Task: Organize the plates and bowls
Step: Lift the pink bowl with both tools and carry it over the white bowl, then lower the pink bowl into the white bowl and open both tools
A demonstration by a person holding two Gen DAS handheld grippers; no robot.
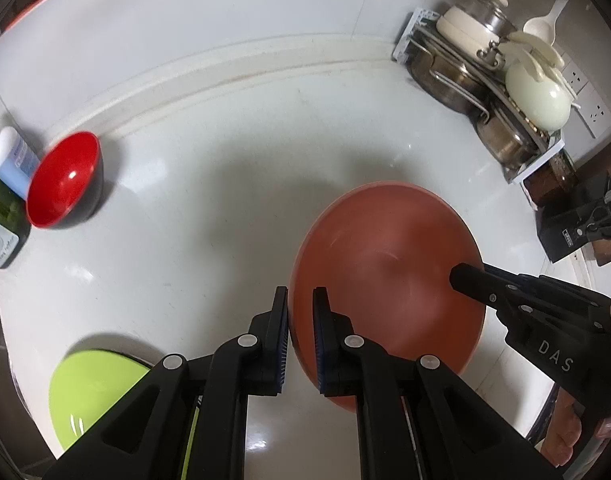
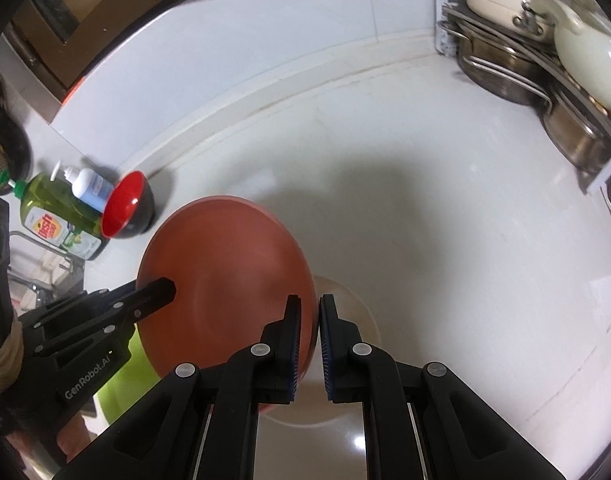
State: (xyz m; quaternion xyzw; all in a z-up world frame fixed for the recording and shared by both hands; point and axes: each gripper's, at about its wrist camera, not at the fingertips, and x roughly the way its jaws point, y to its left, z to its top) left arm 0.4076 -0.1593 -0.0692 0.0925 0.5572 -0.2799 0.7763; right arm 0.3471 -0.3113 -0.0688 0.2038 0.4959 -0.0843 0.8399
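Plate [image 1: 385,276], terracotta, is held off the white surface [image 1: 209,216] between both grippers, tilted, at lower centre-right of the left wrist view and lower centre-left of the right wrist view [image 2: 225,280]. Left gripper [image 1: 301,344]: jaws nearly closed, clamped on the plate's left rim. Right gripper [image 2: 309,348]: jaws nearly closed, clamped on the plate's right rim. Each view also shows the other gripper reaching over the plate's far edge: the right one at right of the left view [image 1: 465,276], the left one at left of the right view [image 2: 161,288].

Left wrist view only:
- Green plate [image 1: 93,396] in full at lower left, lying on the surface below the left gripper. The right view shows only a sliver of it [image 2: 121,384].
- Wall sockets [image 1: 589,96] at far right.

Right wrist view only:
- Pale plate [image 2: 345,320] on the surface, under the right gripper and partly behind the terracotta plate.
- Green soap bottle [image 2: 53,216] with full label, and a sink tap [image 2: 37,292] at far left.

Both views:
- Red bowl [image 1: 65,180], black outside, tipped on its side at left, touching a white pump bottle [image 1: 9,160].
- Dish rack [image 1: 489,88] at upper right, holding steel pots and cream lids.
- White wall [image 1: 185,32] behind, with a raised ledge along the surface's back edge.
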